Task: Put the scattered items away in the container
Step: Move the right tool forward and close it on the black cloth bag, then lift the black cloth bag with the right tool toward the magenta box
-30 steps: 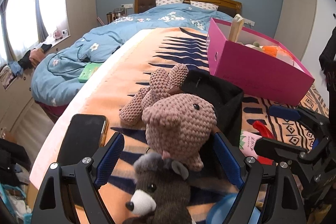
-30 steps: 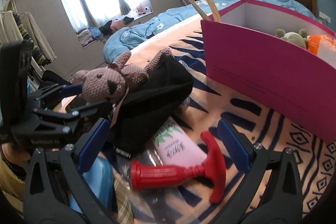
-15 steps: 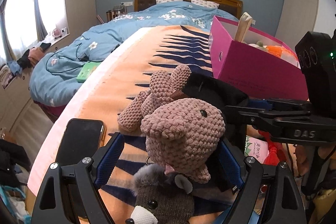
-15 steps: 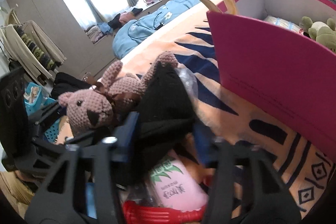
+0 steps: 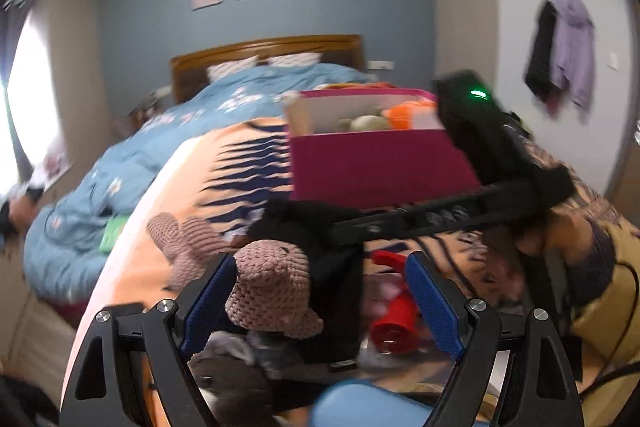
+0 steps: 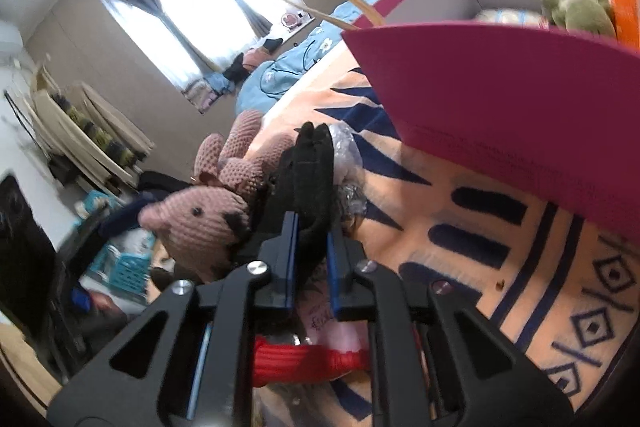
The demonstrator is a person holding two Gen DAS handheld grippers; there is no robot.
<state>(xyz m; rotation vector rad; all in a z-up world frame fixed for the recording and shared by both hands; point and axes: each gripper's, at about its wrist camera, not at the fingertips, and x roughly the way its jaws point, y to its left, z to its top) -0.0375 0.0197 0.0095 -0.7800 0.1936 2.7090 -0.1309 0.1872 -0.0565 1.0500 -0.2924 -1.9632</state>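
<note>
My right gripper (image 6: 312, 239) is shut on a black fabric pouch (image 6: 312, 171), which sticks up between its blue pads. A pink crochet plush (image 6: 200, 215) leans against the pouch's left side. The magenta box (image 6: 520, 107) stands just right of it, with a green plush (image 6: 576, 11) inside. In the left wrist view my left gripper (image 5: 320, 303) is open, and the pink plush's head (image 5: 272, 291) sits by its left pad. There the black pouch (image 5: 332, 267) hangs under the right gripper's arm (image 5: 440, 215). A red T-handled tool (image 5: 394, 311) lies behind, in front of the magenta box (image 5: 376, 163).
The orange blanket with dark blue stripes (image 6: 460, 235) covers the bed's foot. A grey plush (image 5: 240, 383) and a blue round thing (image 5: 360, 403) lie below my left gripper. A pink tube (image 6: 340, 331) and the red tool (image 6: 304, 359) sit under the right gripper. A hand (image 5: 560, 231) holds the right gripper.
My right gripper went from wide open to shut on the black pouch and moved toward the box. The left wrist view swung right and is now blurred.
</note>
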